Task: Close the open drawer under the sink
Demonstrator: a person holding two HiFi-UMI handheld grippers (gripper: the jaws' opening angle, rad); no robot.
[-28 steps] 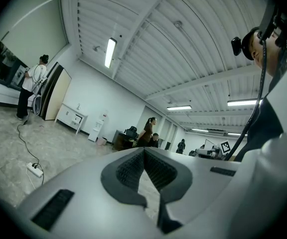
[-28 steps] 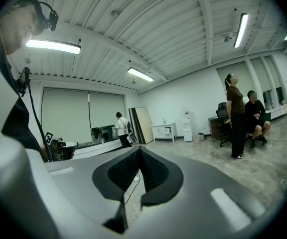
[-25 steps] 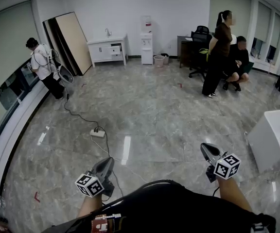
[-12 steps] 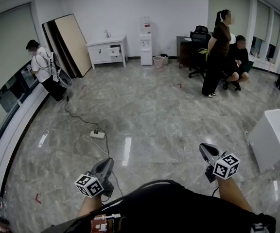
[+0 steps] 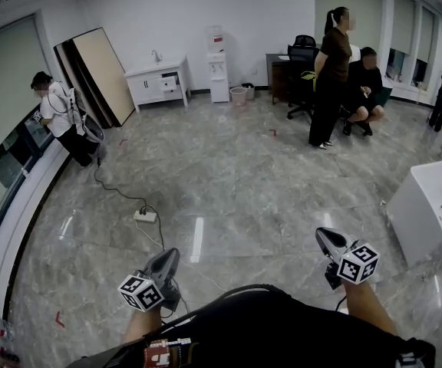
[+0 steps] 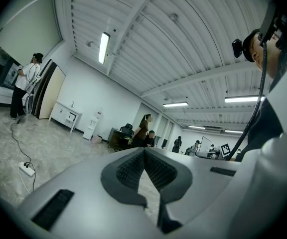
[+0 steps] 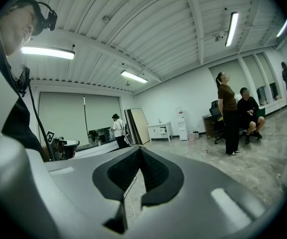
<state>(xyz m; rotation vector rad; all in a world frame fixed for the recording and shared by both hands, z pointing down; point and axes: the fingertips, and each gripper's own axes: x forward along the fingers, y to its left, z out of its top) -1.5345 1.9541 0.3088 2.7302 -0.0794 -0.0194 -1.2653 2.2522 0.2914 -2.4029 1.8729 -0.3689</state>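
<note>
The white sink cabinet (image 5: pixel 158 79) stands against the far wall, with one drawer (image 5: pixel 166 83) pulled out of its front. It also shows small and far off in the left gripper view as the cabinet (image 6: pixel 66 116) and in the right gripper view as the cabinet (image 7: pixel 159 130). My left gripper (image 5: pixel 170 254) and right gripper (image 5: pixel 321 234) are held low in front of my body, far from the cabinet, pointing across the floor. In both gripper views the left gripper (image 6: pixel 144 151) and the right gripper (image 7: pixel 139 150) have their jaws closed together with nothing between them.
A power strip (image 5: pixel 145 216) with a trailing cable lies on the marble floor between me and the cabinet. A person with a backpack (image 5: pixel 54 115) stands at the left wall. Two people (image 5: pixel 330 75) are by a desk at the back right. A white box (image 5: pixel 433 205) sits at the right.
In the head view the whole room has slid to the left. Both grippers keep their place in the picture and stay shut.
</note>
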